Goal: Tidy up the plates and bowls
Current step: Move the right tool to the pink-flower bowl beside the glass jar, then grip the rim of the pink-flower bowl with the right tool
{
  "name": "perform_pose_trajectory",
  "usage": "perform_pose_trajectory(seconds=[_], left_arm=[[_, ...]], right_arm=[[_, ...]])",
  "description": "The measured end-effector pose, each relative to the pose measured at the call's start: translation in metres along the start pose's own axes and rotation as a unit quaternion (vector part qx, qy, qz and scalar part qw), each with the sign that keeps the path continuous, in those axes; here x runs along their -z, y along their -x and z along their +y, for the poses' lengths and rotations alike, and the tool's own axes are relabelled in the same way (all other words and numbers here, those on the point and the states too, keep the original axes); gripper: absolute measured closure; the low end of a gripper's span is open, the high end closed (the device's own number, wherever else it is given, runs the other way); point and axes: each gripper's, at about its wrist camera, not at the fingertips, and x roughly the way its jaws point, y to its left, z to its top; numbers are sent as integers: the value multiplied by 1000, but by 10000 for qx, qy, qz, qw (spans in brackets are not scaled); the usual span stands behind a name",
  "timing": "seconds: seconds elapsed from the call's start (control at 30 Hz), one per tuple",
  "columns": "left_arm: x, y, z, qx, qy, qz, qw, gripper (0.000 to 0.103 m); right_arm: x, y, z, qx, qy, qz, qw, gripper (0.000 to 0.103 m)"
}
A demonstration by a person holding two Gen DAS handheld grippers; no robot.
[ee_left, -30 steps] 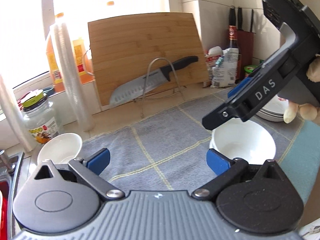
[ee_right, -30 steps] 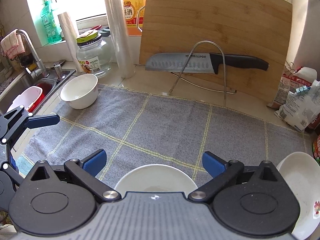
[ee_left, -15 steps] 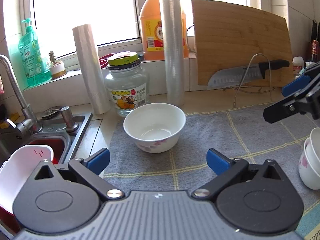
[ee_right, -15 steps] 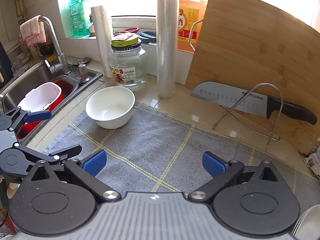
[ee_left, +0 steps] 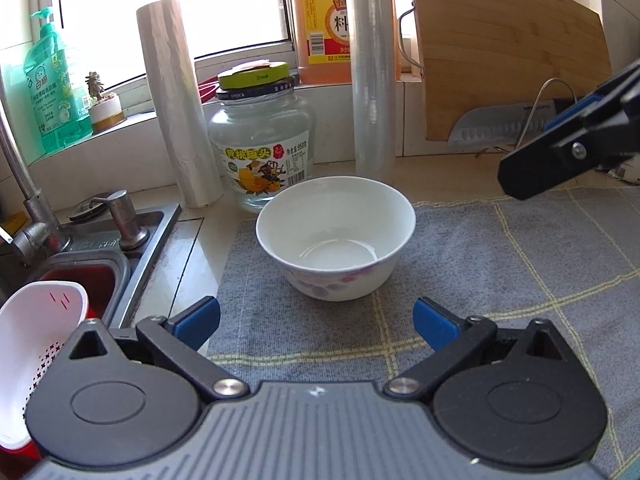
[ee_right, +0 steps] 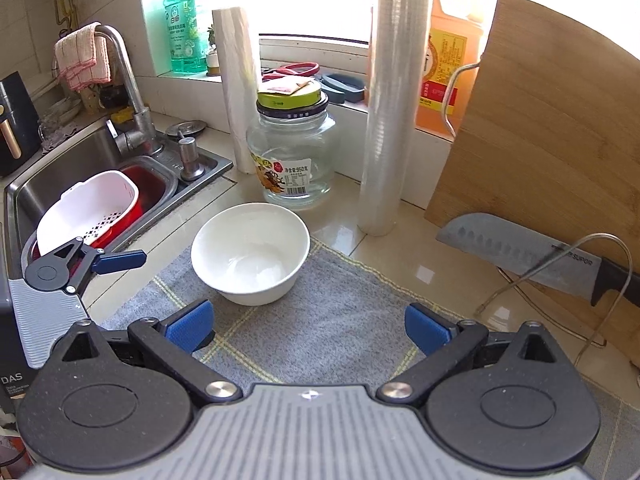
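While both grippers sat empty with jaws spread wide, I noted the bowl (ee_left: 335,240) upright on the grey mat (ee_left: 500,264), at the mat's corner nearest the sink (ee_right: 80,168), with the jar (ee_left: 262,144) just behind it. No plates or other bowls showed in either view.

Step in hand, as I judged it: reach for this bowl to bring it to the rest of the crockery. Left gripper (ee_left: 316,318) was lined up square on it, low and near, bowl centred between the blue pads (ee_left: 198,316), not yet touching. To do it well I would tip the gripper so that one finger goes inside the rim and one outside, close on the wall near me, and lift straight before swinging away. The glazed wall looked slick and steep, so a grip across the whole bowl would likely slip. I would also keep clear of the jar and the film roll (ee_left: 370,68) behind.

Right gripper (ee_right: 308,322) hovered higher, angled down at the same bowl from its right side, well apart from it. In its view the left gripper (ee_right: 120,260) sat over the desk edge by the sink.
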Motion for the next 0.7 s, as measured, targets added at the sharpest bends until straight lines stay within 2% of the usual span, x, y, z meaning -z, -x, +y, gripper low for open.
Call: perform_pose_trajectory(seconds=[0.33, 0.7], left_arm=[[-5, -24, -5, 54, -72, -22, 10000, 1], [-10, -36, -4, 154, -176, -76, 9997, 1]], right_arm=[[-22, -40, 1, -505, 83, 78, 9987, 0], [-38, -80, 4, -733, 241, 323, 9965, 3]])
